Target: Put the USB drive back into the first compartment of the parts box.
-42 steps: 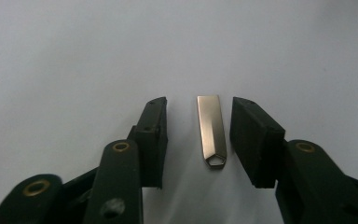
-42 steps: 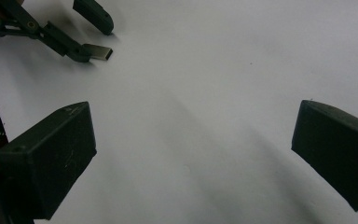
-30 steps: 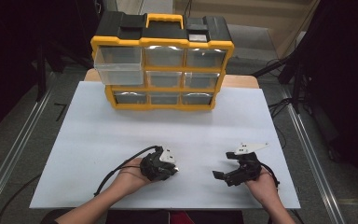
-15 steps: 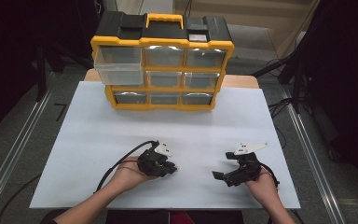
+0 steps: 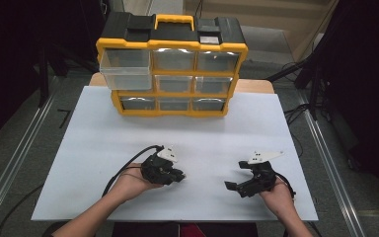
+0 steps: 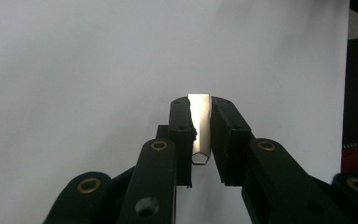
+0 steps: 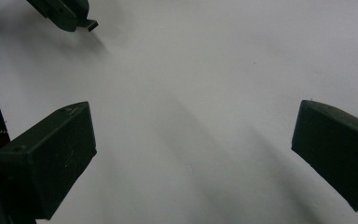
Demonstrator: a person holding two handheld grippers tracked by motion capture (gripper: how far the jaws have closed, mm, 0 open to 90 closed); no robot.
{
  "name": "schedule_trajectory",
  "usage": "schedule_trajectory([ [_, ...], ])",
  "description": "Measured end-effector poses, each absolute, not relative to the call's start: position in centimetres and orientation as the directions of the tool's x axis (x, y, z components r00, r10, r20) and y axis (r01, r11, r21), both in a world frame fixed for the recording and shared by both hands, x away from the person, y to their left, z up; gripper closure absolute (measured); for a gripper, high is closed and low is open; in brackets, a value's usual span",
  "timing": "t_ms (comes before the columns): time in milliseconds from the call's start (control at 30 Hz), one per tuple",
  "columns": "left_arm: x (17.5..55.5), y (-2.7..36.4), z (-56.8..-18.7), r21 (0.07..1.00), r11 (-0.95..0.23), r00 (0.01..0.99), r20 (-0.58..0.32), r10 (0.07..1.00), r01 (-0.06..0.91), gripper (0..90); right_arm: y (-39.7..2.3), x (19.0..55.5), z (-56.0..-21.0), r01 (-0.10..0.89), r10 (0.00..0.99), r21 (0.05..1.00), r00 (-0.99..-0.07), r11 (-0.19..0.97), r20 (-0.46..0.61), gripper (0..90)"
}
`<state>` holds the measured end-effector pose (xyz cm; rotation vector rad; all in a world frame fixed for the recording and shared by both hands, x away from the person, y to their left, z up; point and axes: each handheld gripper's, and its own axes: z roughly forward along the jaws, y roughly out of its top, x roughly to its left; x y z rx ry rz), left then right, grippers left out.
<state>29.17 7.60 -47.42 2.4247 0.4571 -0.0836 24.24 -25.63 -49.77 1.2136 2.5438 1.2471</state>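
Carrying is the likely step: left tongs pinch a small metal piece above the white table; right tongs spread, empty. Next probably the open drawer.

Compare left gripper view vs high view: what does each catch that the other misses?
Left gripper view alone: a small shiny hex-sided metal piece clamped between the left gripper fingers.

High view alone: the yellow-and-black drawer organiser with its top-left clear drawer pulled out, and the right gripper, open, near the front edge.

Both: the white table surface and the left gripper, shut.
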Motion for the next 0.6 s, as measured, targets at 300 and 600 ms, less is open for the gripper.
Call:
schedule_trajectory([
  [300, 29.6, 8.7, -46.9, 0.598, -0.717, 0.933, -0.202, 0.297, 0.358, 79.7, -25.6, 24.2, -49.8, 0.626, 0.672, 0.689, -0.689, 0.364, 0.271, 0.0],
  [600, 30.1, 9.5, -46.5, 0.603, -0.708, 0.930, -0.217, 0.298, 0.368, 79.7, -25.6, 24.2, -49.8, 0.625, 0.672, 0.689, -0.690, 0.366, 0.269, 0.0],
])
